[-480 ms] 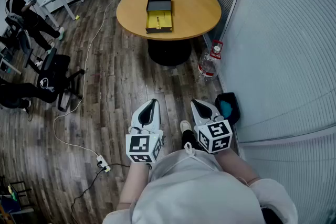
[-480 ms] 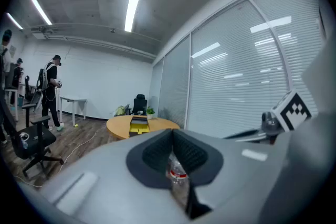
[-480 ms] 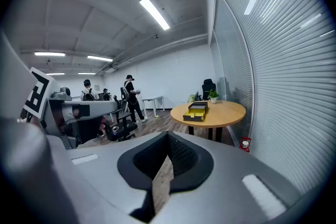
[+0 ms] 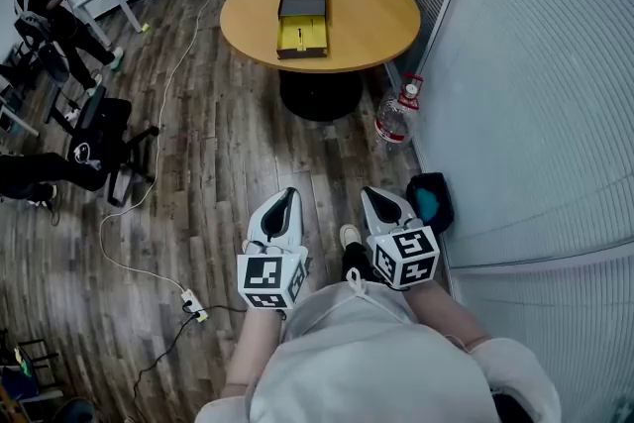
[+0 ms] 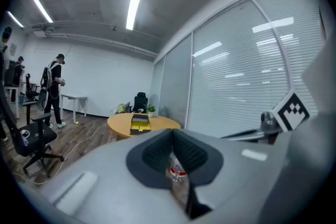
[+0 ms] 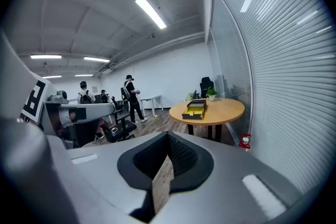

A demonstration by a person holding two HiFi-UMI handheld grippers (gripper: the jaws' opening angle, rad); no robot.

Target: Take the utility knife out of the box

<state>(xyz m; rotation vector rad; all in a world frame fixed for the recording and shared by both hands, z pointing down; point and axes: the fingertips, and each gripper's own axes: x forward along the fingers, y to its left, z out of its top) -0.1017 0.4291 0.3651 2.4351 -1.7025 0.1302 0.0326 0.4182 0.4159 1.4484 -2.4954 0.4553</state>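
An open box (image 4: 302, 20) with a black lid and a yellow inside lies on the round wooden table (image 4: 367, 20) at the far end of the room. At this distance I cannot make out the utility knife in it. My left gripper (image 4: 286, 196) and right gripper (image 4: 374, 196) are held side by side close to my body, far short of the table, both shut and empty. Past the closed left gripper (image 5: 172, 132) I see the box (image 5: 139, 122). The right gripper (image 6: 168, 135) also points toward the box (image 6: 195, 109).
A water bottle (image 4: 394, 124) stands on the wooden floor by the table's base, and a black bin (image 4: 431, 201) sits against the glass wall on the right. An office chair (image 4: 109, 139), a cable with a power strip (image 4: 193, 307) and people (image 4: 45, 10) are on the left.
Both grippers stay where they were. The head view has shifted slightly, and the person at the far left has stepped a little.
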